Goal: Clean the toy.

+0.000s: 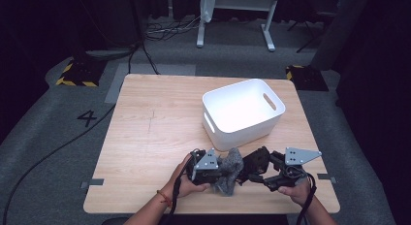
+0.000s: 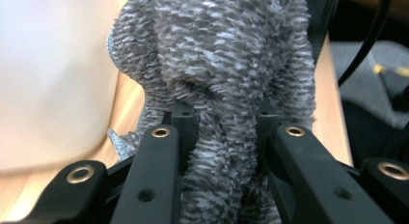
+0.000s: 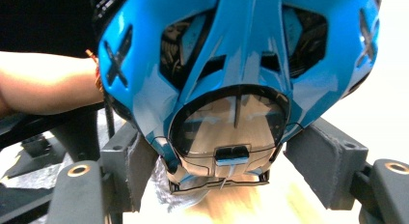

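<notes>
Cloth: grey fuzzy cloth (image 1: 231, 168), lower middle of the high view, bunched on the bench (image 1: 145, 137) just in front of the white bin (image 1: 242, 111)
Left claw (image 1: 220, 171): clamped on a fold of the cloth (image 2: 217, 64)
Right claw (image 1: 249, 172): jaws apart beside the left claw's blue body (image 3: 241, 55); I cannot tell if they press anything
Handling: likely light, limp, non-slip; best pinched at an edge or corner
Bin: smooth, rigid plastic; rounded corners; slot handles

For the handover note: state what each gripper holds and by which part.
The left gripper is shut on the grey fuzzy cloth, pinching a bunched fold. For the right gripper, a hold cannot be told.
</notes>
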Tool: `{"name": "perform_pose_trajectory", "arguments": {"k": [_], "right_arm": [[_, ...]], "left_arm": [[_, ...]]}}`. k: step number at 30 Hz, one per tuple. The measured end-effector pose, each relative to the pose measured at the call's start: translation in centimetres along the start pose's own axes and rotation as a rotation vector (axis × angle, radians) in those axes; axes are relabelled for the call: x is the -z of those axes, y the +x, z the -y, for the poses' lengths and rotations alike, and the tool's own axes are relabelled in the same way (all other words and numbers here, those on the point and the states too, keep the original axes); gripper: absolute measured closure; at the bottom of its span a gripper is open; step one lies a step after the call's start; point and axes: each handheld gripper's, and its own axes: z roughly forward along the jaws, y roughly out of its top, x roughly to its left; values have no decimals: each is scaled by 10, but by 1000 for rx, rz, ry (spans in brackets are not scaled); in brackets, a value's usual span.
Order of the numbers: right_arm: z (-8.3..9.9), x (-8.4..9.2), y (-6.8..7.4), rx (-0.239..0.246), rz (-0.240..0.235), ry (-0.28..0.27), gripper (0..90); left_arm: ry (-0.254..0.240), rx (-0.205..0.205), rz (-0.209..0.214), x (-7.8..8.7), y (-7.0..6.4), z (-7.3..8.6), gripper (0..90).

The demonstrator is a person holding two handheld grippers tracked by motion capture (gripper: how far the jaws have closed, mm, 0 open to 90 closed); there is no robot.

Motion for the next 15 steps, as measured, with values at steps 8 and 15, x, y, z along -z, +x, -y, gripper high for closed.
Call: {"name": "perform_pose_trajectory", "arguments": {"k": [8, 15], "right_arm": [[-7, 15, -4, -8, 28, -53, 277], [-6, 15, -4, -1, 52, -26, 277]], "left_arm": [[106, -51, 16, -10, -8, 8, 722], [48, -33, 28, -10, -14, -1, 723]]}}
